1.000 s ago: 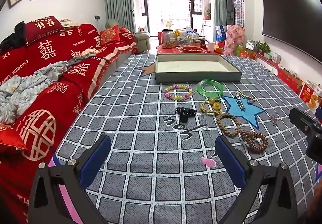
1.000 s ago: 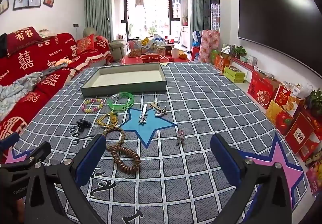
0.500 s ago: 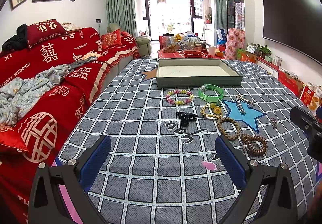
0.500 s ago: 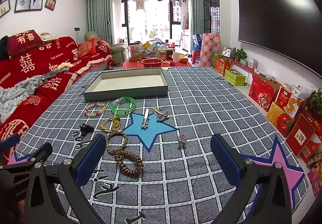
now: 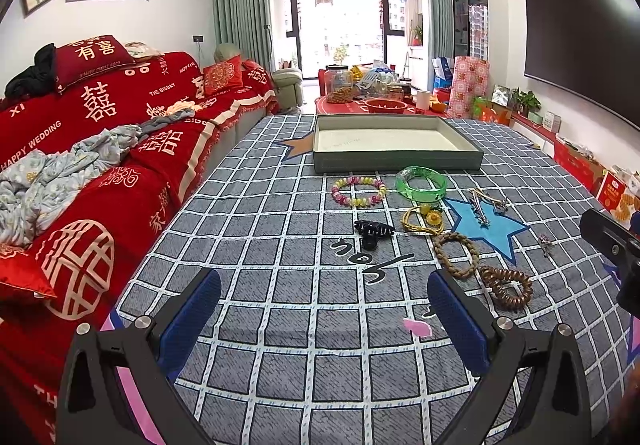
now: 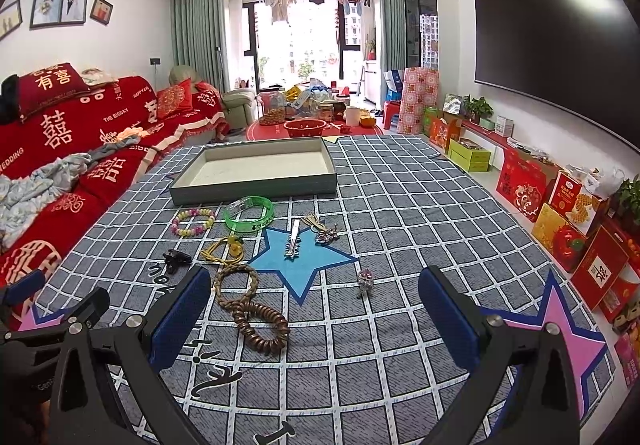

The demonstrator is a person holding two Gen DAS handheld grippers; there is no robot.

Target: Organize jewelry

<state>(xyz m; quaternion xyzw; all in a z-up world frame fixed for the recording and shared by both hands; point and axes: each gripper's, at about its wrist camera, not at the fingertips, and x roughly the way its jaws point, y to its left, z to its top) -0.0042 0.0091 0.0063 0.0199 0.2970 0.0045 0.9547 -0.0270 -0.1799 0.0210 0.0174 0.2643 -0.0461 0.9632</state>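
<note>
While both tongs hang spread and empty over the checked cloth surface, the left tongs and right tongs sit slightly closer to the jewelry than a second ago. Nearest lies the brown bead coil, touching the braided loop; left of these is the black hair clip. Farther, the green bangle carries dark lettering too small to read. The grey tray lies beyond. Far left, the red sofa cover reads "HAPPY WEDDING" and "THE BIGDAY".
</note>
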